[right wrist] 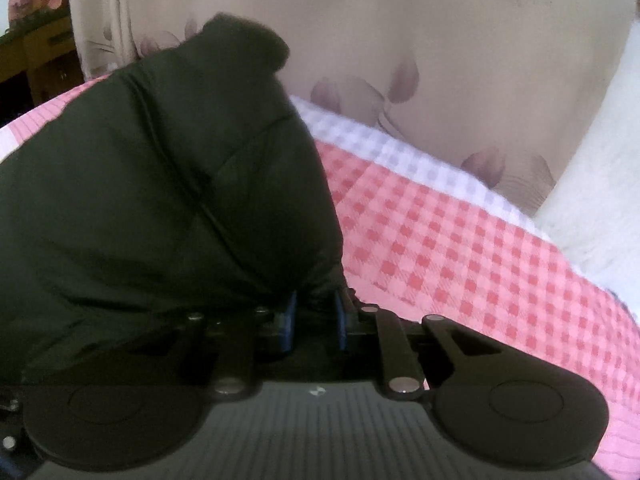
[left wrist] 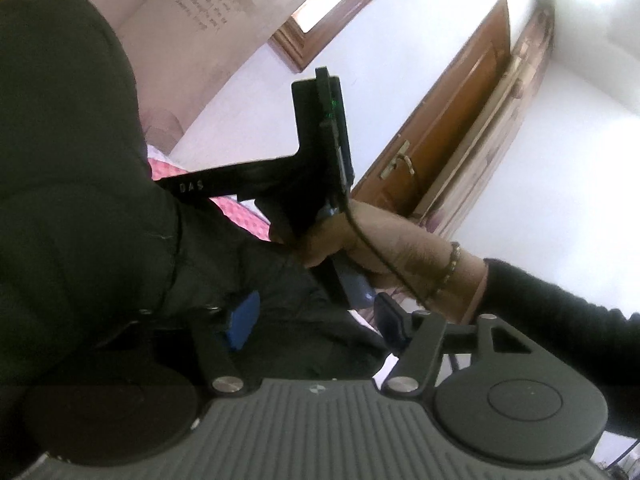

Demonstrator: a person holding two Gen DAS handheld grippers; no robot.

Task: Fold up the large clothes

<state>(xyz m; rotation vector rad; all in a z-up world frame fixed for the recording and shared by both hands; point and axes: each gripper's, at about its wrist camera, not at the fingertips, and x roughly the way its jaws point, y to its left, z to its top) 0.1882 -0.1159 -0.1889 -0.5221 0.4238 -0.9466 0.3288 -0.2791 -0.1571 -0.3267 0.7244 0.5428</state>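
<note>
Pink checked bed (right wrist: pixel 460 240) meets a floral wall (right wrist: pixel 440 40); wooden door (left wrist: pixel 452 112) behind. Right gripper (right wrist: pixel 316 316) fingers pinch the dark jacket (right wrist: pixel 160 180). Left gripper (left wrist: pixel 316 320) fingers stand spread, jacket fabric between them.

Daylight floods the left wrist view from the upper right, washing the white wall (left wrist: pixel 400 92) out to glare, while the dark garment (left wrist: pixel 72 184) sinks into near-featureless shadow. The right wrist view is dimmer and softer, with smearing blur across the checked bedcover (right wrist: pixel 460 248) and the headboard (right wrist: pixel 440 40). Both pictures bow strongly at the edges, with darkened corners, and the closest gripper parts are out of focus.
</note>
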